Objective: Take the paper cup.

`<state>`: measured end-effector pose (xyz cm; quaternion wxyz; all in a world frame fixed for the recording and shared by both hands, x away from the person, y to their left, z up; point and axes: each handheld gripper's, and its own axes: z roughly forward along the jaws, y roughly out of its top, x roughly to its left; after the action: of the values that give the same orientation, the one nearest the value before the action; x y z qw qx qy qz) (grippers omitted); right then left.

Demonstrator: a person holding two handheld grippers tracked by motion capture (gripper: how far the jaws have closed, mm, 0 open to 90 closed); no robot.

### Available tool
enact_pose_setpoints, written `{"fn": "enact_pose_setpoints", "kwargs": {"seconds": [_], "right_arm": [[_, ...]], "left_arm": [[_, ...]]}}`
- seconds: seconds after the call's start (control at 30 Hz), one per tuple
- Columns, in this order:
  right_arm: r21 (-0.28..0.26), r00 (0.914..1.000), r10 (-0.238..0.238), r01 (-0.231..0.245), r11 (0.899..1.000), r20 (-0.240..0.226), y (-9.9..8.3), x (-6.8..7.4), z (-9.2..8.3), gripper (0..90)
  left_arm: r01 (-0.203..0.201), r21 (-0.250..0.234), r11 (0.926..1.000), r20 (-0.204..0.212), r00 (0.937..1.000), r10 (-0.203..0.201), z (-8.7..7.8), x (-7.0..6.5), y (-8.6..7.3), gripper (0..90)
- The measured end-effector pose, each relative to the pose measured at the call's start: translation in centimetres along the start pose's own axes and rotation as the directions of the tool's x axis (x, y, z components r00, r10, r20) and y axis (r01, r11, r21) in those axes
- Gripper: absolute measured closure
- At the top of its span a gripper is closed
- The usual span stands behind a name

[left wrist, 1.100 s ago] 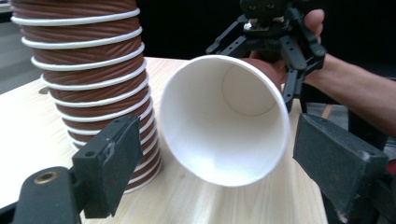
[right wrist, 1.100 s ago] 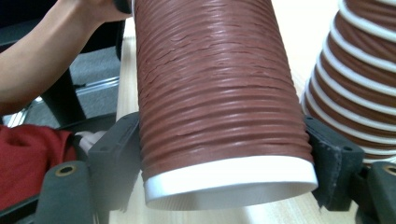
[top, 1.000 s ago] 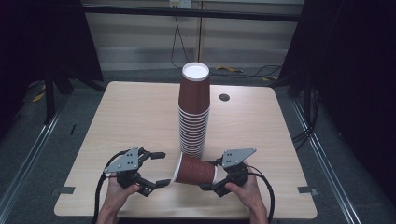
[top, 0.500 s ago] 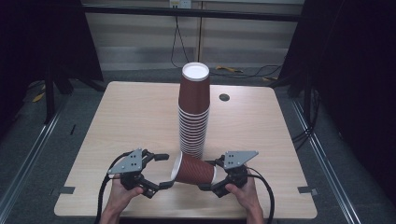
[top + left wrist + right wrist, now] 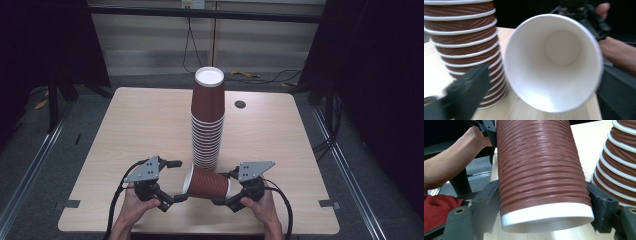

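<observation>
Cup lying sideways between my two grippers, held at its base end alone.

My right gripper is clamped on the cup near its bottom, one jaw pressing each side of the ribbed brown wall, so it hangs level just above the table, right in front of the tall stack of cups. My left gripper has just been spreading its jaws and now stands wide at the white rim, with the mouth of the cup between them and, as far as I can tell, nothing pressing on it. The risk I see: gripped at one end, the paper wall could buckle or the cup could droop and slip. Any sideways swing could also knock the stack beside it and topple it.
</observation>
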<state>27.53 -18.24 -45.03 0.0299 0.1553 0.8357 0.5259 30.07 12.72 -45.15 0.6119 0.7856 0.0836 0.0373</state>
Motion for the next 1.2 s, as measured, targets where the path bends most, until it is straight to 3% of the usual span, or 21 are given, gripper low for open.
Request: {"fn": "enact_pose_setpoints", "kwargs": {"seconds": [0.13,0.63,0.73,0.97,1.07,1.17,1.2], "right_arm": [[-0.007,1.0,-0.001,0.001,1.0,-0.005,0.1,0.0,-0.1,22.6],[0.0,0.9994,-0.023,0.023,1.0,-0.026,0.7,0.1,0.5,22.7],[-0.001,0.9992,-0.024,0.024,1.0,-0.034,0.7,0.1,0.5,22.6],[-0.006,0.999,-0.031,0.031,1.0,-0.031,0.6,0.1,0.4,22.5],[-0.007,0.9986,-0.027,0.027,1.0,-0.045,0.5,0.1,0.5,22.4],[-0.005,0.9985,-0.03,0.03,1.0,-0.044,0.5,0.1,0.6,22.5],[-0.002,0.9985,-0.031,0.031,1.0,-0.045,0.5,0.1,0.6,22.6]], "left_arm": [[-0.004,-0.017,0.9998,0.017,0.9999,0.004,0.1,0.1,0.1,0.0],[-0.015,-0.002,0.9999,0.064,0.9979,0.015,1.9,0.0,0.3,0.0],[-0.02,-0.005,0.9998,0.098,0.995,0.02,2.1,0.0,0.2,1.7],[-0.016,-0.032,0.9994,0.106,0.9942,0.019,2.2,0.0,0.3,3.6],[-0.003,-0.064,0.9979,0.125,0.9921,0.011,2.3,0.0,0.3,3.8],[-0.004,-0.056,0.9984,0.121,0.9925,0.01,2.3,0.0,0.3,4.8],[-0.005,-0.042,0.9991,0.099,0.995,0.009,2.3,-0.1,0.3,5.2]]}}
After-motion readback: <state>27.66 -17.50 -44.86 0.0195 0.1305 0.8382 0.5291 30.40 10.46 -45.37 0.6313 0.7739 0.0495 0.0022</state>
